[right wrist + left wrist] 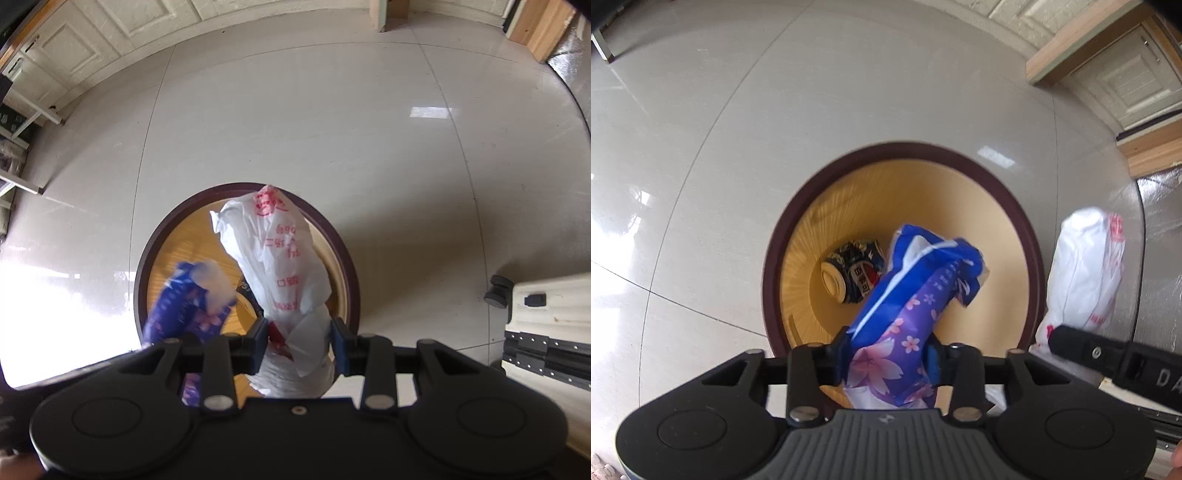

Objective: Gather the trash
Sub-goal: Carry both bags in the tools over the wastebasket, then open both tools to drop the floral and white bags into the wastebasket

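Left gripper [888,360]: matte black body with two round side housings, each bearing a shallow circular recess. The centre plate is grey and ribbed lengthwise, with a small embossed emblem. Two black linkage arms run forward, each pinned by a silver round-head screw. The finger pads [932,360] are blue.

Right gripper [298,345]: same black build, with twin round housings, paired linkage arms with silver screws, and dark blue finger pads [339,350]. The centre plate is plain black with one small screw hole. In the left wrist view its side shows white letters "DA".
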Available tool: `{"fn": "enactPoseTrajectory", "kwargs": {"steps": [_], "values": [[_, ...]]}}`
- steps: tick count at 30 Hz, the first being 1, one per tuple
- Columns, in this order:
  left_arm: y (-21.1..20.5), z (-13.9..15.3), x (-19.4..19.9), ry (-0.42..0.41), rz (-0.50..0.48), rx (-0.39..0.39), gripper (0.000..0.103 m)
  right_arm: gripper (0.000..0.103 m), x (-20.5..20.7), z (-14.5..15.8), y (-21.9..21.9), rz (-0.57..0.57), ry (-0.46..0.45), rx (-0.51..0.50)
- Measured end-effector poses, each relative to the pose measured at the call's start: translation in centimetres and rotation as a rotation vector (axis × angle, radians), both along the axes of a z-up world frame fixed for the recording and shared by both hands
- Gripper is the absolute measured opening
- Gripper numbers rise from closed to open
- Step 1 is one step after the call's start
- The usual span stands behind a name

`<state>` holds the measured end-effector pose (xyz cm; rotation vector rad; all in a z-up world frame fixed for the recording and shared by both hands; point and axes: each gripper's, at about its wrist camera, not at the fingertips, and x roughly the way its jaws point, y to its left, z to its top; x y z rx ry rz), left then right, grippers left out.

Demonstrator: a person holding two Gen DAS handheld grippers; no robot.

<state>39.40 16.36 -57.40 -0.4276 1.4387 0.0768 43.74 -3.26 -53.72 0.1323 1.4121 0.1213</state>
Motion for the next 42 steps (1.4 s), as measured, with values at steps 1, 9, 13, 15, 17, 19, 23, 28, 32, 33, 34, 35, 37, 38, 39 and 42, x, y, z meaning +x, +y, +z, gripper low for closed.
{"fn": "enactPoseTrajectory", "kwargs": {"steps": [1,9,13,15,17,19,23,28,32,33,34,35,37,38,39,42], "values": [[0.0,-0.1,-0.1,0.003,-0.004,0.003,0.060,0.038,0.2,-0.2,0.1,0.011,0.000,0.000],[0.7,1.2,-0.5,-0.024,-0.042,0.049,0.078,0.038,1.4,-1.7,1.4,0.092,0.005,-0.006],[0.6,2.1,0.0,-0.049,-0.079,0.092,0.083,0.040,2.3,-2.3,2.1,0.122,0.005,0.005],[1.0,2.3,0.1,-0.053,-0.101,0.113,0.084,0.043,2.6,-2.3,2.3,0.133,-0.001,0.006],[1.4,2.5,0.2,-0.053,-0.106,0.134,0.087,0.055,2.8,-2.3,2.3,0.142,-0.002,0.012],[1.7,2.5,0.1,-0.041,-0.098,0.141,0.088,0.065,2.8,-2.2,2.3,0.143,-0.002,0.012],[2.1,2.2,-0.2,-0.019,-0.073,0.140,0.093,0.066,2.3,-2.4,1.8,0.143,0.026,0.005],[1.8,2.0,-0.1,-0.012,-0.062,0.143,0.102,0.071,1.4,-2.5,1.2,0.155,0.045,-0.016],[2.2,2.0,-0.4,-0.014,-0.051,0.146,0.103,0.076,0.8,-2.3,0.6,0.165,0.033,-0.026],[2.3,2.0,-0.5,-0.013,-0.047,0.145,0.103,0.080,0.7,-2.3,0.5,0.166,0.027,-0.026],[2.3,2.0,-0.4,-0.012,-0.045,0.146,0.103,0.084,0.6,-2.2,0.4,0.167,0.019,-0.029],[2.3,2.0,-0.5,-0.013,-0.045,0.147,0.103,0.084,0.4,-2.1,0.3,0.168,0.011,-0.031],[2.4,2.1,-0.7,-0.016,-0.049,0.157,0.103,0.091,0.3,-1.9,0.1,0.170,-0.001,-0.040],[2.4,2.3,-0.8,-0.014,-0.052,0.161,0.103,0.095,0.2,-1.8,0.0,0.167,-0.012,-0.047],[2.3,2.3,-0.8,-0.011,-0.055,0.165,0.103,0.101,0.1,-1.6,-0.1,0.165,-0.020,-0.055],[2.2,2.6,-1.2,-0.006,-0.061,0.170,0.103,0.103,-0.3,-1.3,-0.5,0.149,-0.029,-0.079]]}}
